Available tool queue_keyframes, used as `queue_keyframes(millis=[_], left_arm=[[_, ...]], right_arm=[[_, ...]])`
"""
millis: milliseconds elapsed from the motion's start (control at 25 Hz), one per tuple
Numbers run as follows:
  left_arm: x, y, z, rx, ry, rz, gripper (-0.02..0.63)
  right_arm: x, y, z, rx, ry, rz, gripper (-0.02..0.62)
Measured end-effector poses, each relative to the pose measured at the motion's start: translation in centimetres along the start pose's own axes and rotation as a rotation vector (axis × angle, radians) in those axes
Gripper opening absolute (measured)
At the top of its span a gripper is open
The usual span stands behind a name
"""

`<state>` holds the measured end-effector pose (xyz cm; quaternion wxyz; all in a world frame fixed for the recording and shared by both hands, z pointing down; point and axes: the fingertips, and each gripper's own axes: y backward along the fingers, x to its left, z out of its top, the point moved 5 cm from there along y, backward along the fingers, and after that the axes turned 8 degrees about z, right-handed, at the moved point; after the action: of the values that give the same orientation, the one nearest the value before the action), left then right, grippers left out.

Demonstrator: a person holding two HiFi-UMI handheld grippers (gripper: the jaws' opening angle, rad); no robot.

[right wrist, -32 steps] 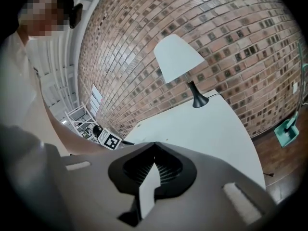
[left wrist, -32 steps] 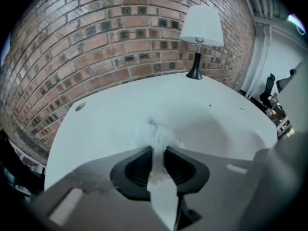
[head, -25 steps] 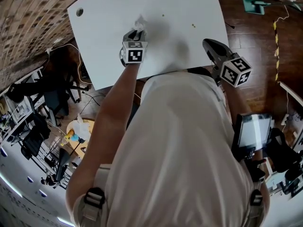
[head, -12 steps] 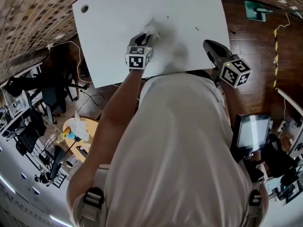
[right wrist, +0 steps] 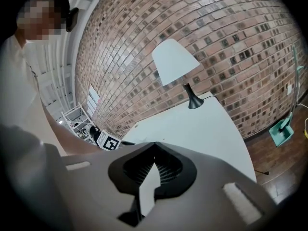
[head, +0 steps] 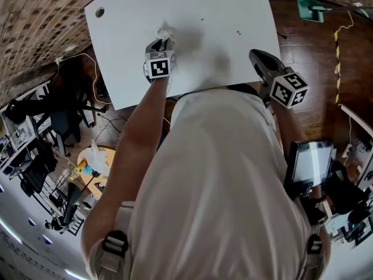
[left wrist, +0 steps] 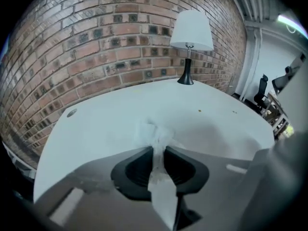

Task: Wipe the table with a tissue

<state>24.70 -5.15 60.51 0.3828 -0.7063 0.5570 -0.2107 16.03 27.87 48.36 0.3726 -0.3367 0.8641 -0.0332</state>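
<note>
On the white table, a tissue is gripped by the left gripper.

The fingers of the left gripper are clenched on the tissue: a strip of it is pinched between them, and its crumpled end sticks out in front of the tips and lies against the table surface, in the left half of the table. The tissue is well apart from the lamp, which stands at the far edge by the brick wall. Two small dark specks are seen on the table to the right of the tissue. The right gripper is held near the right edge of the table, apart from the tissue; its fingers are closed together at the tips and nothing is grasped between them. A round hole is seen in the far left corner of the table.
</note>
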Motion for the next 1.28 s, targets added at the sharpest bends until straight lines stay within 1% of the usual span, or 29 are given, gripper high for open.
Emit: queue_keyframes(millis=[80, 160, 240, 360, 400, 480, 560, 600, 680, 800, 1000, 1080, 1120, 1280], left_arm=[[-2.5, -0.1, 0.8, -0.017, -0.047, -0.063, 0.080], [-5.8, 0.0, 1.4, -0.026, -0.137, -0.132, 0.080], [-9.0, 0.2, 1.4, -0.028, -0.198, -0.187, 0.080], [-12.8, 1.0, 0.4, -0.010, -0.233, -0.275, 0.079], [-13.7, 1.4, 0.1, 0.001, -0.240, -0.315, 0.079], [-15.3, 2.5, -0.2, 0.031, -0.236, -0.422, 0.078], [-16.8, 3.7, -0.3, 0.041, -0.192, -0.542, 0.078], [-17.3, 4.2, -0.1, 0.029, -0.161, -0.586, 0.078], [-17.8, 5.2, 0.5, -0.014, -0.094, -0.632, 0.078], [-16.9, 5.9, 1.5, -0.070, 0.005, -0.635, 0.080], [-14.3, 6.4, 3.2, -0.138, 0.129, -0.565, 0.080], [-13.9, 6.5, 3.8, -0.156, 0.171, -0.555, 0.080], [-14.1, 6.5, 4.1, -0.160, 0.191, -0.563, 0.081], [-15.6, 6.7, 4.1, -0.159, 0.268, -0.638, 0.081]], right_arm=[[-0.2, 0.6, -0.1, -0.004, -0.001, -0.010, 0.005], [-0.4, 1.1, -0.2, -0.005, -0.002, -0.018, 0.004], [-0.4, 1.3, -0.3, -0.007, -0.005, -0.020, 0.005], [-0.3, 1.4, -0.4, -0.010, -0.005, -0.015, 0.005], [-0.3, 1.4, -0.4, -0.010, -0.004, -0.012, 0.005], [-0.3, 1.3, -0.3, -0.011, -0.002, -0.008, 0.005], [-0.4, 1.2, -0.1, -0.013, -0.001, -0.004, 0.005], [-0.4, 1.2, 0.0, -0.014, 0.000, -0.001, 0.005], [-0.6, 1.1, 0.1, -0.015, 0.002, 0.002, 0.005], [-0.7, 0.8, 0.2, -0.018, 0.007, 0.010, 0.005], [-0.8, 1.0, 0.6, -0.025, 0.016, 0.029, 0.005], [-1.1, 1.2, 0.8, -0.029, 0.016, 0.037, 0.005], [-1.4, 1.3, 0.9, -0.029, 0.014, 0.041, 0.005], [-2.4, 1.3, 0.9, -0.020, 0.000, 0.058, 0.005]])
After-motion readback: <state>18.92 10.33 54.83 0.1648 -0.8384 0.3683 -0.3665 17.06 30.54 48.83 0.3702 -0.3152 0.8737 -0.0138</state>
